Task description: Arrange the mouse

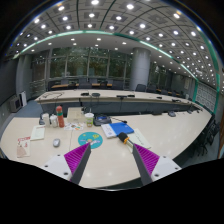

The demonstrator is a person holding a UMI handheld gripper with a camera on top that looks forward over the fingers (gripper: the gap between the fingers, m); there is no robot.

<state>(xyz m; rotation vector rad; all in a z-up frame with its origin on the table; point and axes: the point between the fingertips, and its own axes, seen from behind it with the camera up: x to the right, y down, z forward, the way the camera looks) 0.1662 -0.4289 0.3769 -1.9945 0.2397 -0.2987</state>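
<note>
A round teal mouse pad [90, 140] with a pink and yellow print lies on the beige table [108, 165], just ahead of my left finger. A small dark object with an orange part [124, 138], possibly the mouse, lies just ahead of my right finger, beside a blue book [120, 128]. My gripper [109, 150] hovers above the table with its purple-padded fingers [147, 159] wide apart. Only bare table shows between them.
Bottles [59, 116], a white cup [88, 118] and papers [38, 132] stand beyond the mouse pad on the left. A red and white card [22, 147] lies at the far left. Desks with monitors [95, 98] fill the room behind.
</note>
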